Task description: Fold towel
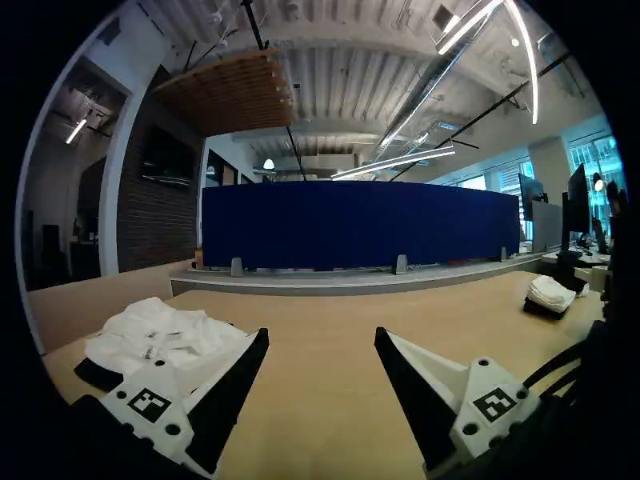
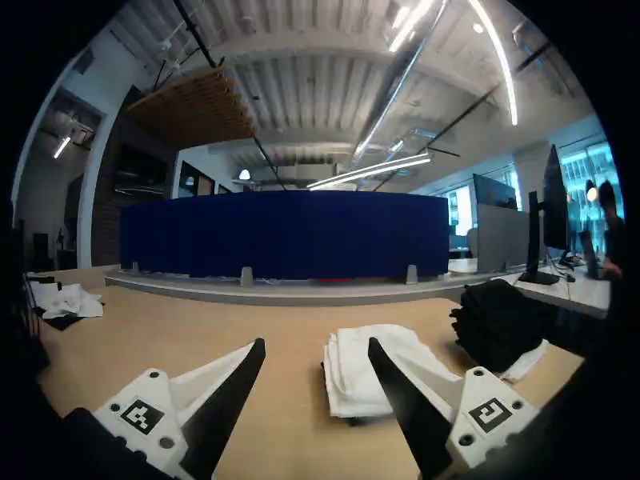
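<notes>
In the left gripper view a crumpled pile of white towels [image 1: 156,332] lies on the wooden table [image 1: 336,336], just beyond my left gripper's left finger. My left gripper [image 1: 322,344] is open with nothing between its fingers. Far to the right sits a folded white towel [image 1: 552,293]. In the right gripper view a folded white towel stack [image 2: 356,364] rests on the table [image 2: 200,328], partly behind the right finger. My right gripper [image 2: 316,352] stands open and holds nothing. The crumpled white towels [image 2: 68,302] show at the far left.
A stack of dark folded cloth [image 2: 500,320] sits right of the white stack. A blue divider panel [image 1: 352,224] runs along the table's far edge. Monitors [image 1: 576,204] stand on a desk at the right.
</notes>
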Motion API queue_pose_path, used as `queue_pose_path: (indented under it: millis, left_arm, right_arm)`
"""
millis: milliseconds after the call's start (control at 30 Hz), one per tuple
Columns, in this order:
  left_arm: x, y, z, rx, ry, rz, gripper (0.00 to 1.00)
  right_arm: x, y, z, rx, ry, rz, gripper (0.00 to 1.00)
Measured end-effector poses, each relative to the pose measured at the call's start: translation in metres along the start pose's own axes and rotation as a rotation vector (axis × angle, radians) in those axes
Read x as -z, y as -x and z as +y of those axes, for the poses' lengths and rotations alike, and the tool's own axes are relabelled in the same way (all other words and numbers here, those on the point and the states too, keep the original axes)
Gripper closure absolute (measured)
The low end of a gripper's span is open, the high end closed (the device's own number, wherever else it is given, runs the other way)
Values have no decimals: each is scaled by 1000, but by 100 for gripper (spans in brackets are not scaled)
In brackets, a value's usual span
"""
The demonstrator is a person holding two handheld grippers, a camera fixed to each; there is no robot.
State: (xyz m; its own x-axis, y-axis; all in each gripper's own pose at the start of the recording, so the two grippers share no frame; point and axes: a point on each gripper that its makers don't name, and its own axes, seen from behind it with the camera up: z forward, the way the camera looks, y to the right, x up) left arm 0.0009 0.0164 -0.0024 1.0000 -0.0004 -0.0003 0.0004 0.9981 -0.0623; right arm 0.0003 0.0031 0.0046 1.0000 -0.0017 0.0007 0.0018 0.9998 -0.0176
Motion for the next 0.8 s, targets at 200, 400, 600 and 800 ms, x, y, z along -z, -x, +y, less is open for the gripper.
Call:
queue_pose_path:
  millis: [200, 400, 600, 800]
  left_arm:
    - [0, 0, 0, 0, 0, 0, 1]
    - [0, 0, 0, 0, 0, 0, 1]
    - [0, 1, 0, 0, 0, 0, 1]
    - [0, 0, 1, 0, 0, 0, 1]
  right_arm:
    - [0, 1, 0, 0, 0, 0, 0]
    - [0, 1, 0, -1, 0, 0, 0]
    - [1, 1, -1, -1, 0, 0, 0]
    - [2, 1, 0, -1, 0, 0, 0]
